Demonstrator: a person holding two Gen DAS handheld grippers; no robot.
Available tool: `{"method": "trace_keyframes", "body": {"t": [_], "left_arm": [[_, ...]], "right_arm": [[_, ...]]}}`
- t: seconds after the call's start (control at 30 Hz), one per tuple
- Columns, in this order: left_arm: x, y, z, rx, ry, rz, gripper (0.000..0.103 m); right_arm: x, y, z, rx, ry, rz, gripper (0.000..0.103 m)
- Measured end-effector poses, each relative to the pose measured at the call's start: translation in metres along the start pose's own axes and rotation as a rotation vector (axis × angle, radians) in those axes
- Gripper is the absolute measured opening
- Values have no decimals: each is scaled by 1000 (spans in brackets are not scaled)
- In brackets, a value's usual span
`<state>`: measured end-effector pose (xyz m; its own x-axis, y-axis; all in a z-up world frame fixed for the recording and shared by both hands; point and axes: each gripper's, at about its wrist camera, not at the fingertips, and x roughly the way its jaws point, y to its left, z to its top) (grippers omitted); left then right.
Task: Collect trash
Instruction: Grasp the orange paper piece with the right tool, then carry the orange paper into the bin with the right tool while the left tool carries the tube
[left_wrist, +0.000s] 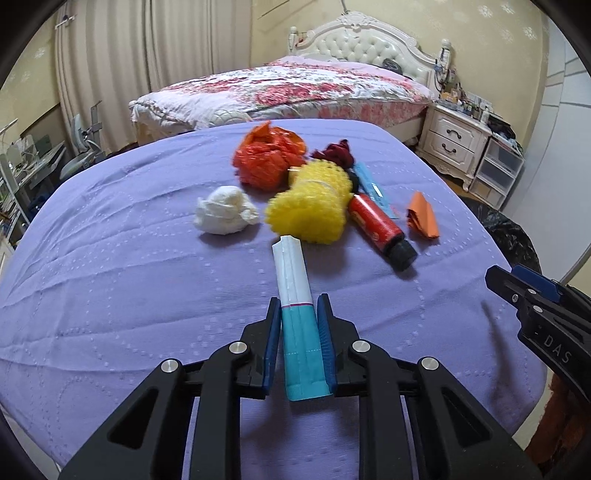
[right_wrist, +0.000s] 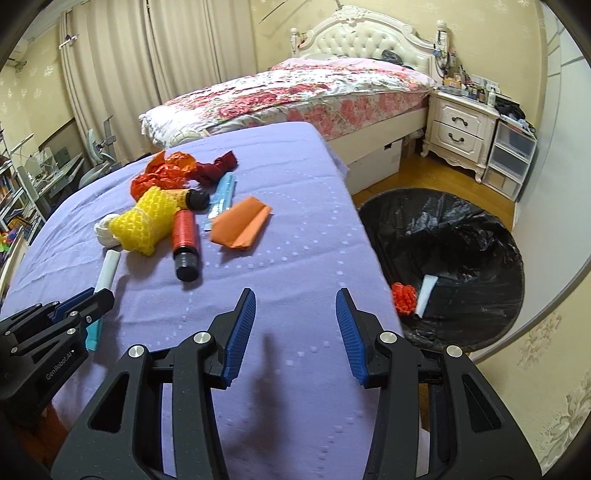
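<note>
My left gripper (left_wrist: 298, 306) is shut on a white and teal wrapper (left_wrist: 295, 288), held just above the purple tablecloth (left_wrist: 110, 280). Ahead of it lie a white tissue wad (left_wrist: 223, 210), yellow foam net (left_wrist: 314, 206), orange-red bag (left_wrist: 266, 158), red tube with black cap (left_wrist: 380, 229), blue packet (left_wrist: 373, 188) and folded orange paper (left_wrist: 423, 216). My right gripper (right_wrist: 295, 310) is open and empty over the table's near right edge. The black-lined trash bin (right_wrist: 454, 236) stands right of the table, holding an orange net (right_wrist: 404, 297) and a white tube (right_wrist: 426, 295).
A bed (right_wrist: 295, 92) with a floral cover stands behind the table. A white nightstand (right_wrist: 461, 125) and plastic drawers (right_wrist: 511, 162) are at the far right. Curtains, a fan and a desk are at the left.
</note>
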<state>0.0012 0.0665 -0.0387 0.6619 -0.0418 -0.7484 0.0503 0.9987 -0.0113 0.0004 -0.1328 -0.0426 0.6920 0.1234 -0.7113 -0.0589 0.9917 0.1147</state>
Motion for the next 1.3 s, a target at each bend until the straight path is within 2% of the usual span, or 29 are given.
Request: {"method": "trace_keyframes", "body": {"t": [0.4, 0.5, 0.67, 0.83, 0.93, 1.3], "left_arm": [[-1, 69, 9, -93, -38, 122, 21], [0, 87, 14, -122, -45, 145, 21], [0, 104, 23, -146, -59, 168, 21], [3, 109, 26, -149, -56, 162, 21], [6, 108, 25, -149, -48, 149, 21], [0, 86, 20, -121, -56, 108, 21]], "right_arm": [[31, 23, 44, 30, 20, 57, 44], [43, 28, 55, 44, 34, 64, 51], [62, 34, 63, 53, 65, 40, 52], [68, 31, 58, 50, 93, 33, 51], [68, 32, 54, 35, 105, 36, 37], [52, 22, 44, 37, 77, 41, 34]]}}
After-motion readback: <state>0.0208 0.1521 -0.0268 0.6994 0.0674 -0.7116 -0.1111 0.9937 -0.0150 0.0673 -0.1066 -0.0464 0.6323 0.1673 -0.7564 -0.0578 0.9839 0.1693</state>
